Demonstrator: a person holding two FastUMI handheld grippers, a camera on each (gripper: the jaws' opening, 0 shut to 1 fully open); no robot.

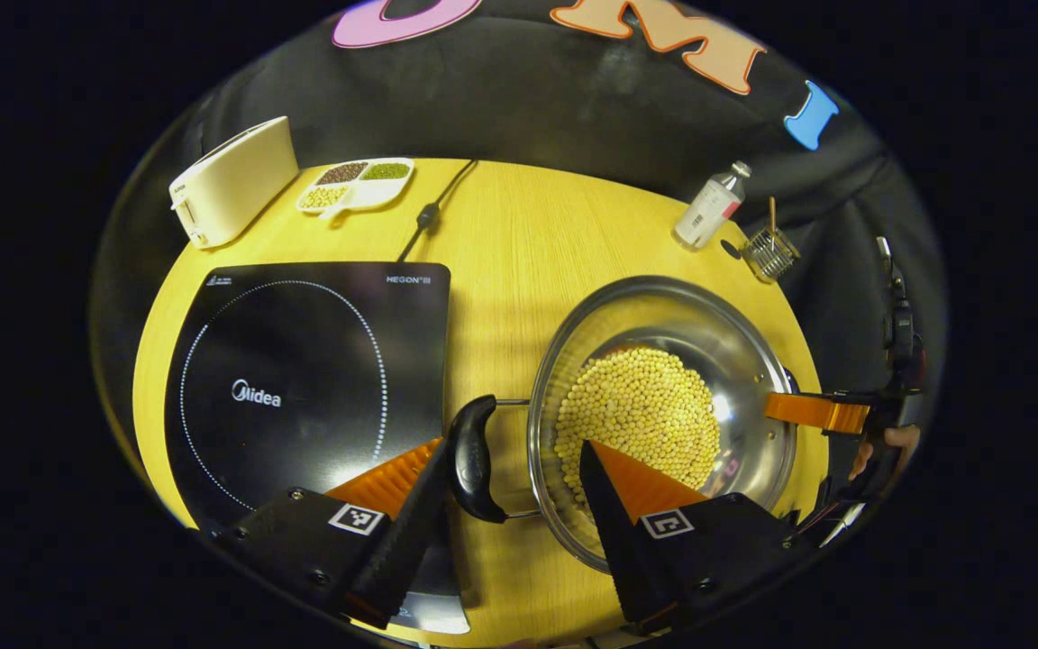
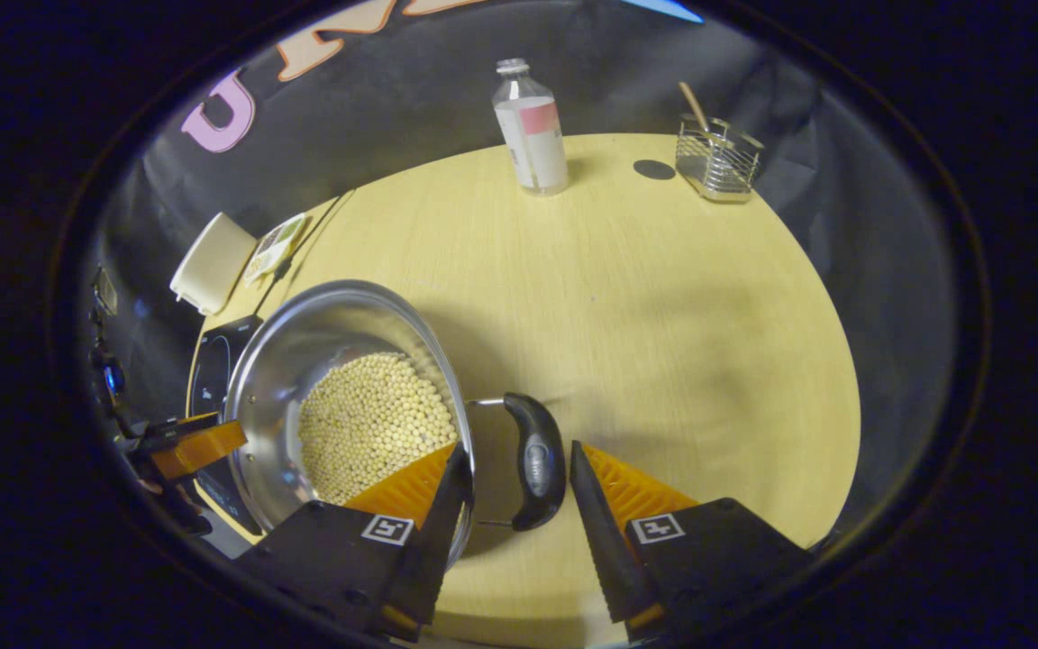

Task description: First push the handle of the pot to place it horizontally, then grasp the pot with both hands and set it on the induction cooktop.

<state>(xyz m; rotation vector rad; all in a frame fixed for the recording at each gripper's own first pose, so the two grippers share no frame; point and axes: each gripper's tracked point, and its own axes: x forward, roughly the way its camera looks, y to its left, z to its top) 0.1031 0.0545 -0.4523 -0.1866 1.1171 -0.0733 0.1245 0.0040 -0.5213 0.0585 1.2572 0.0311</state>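
pot of beans on bench just beside induction cooktop | left gripper fingers spread astride one black handle | right gripper fingers spread around other handle | open bench toward bottle at far edge

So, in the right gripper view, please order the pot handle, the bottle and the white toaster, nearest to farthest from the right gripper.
1. pot handle, between the right gripper fingers
2. bottle, far ahead
3. white toaster, far left edge; roughly as far as the bottle
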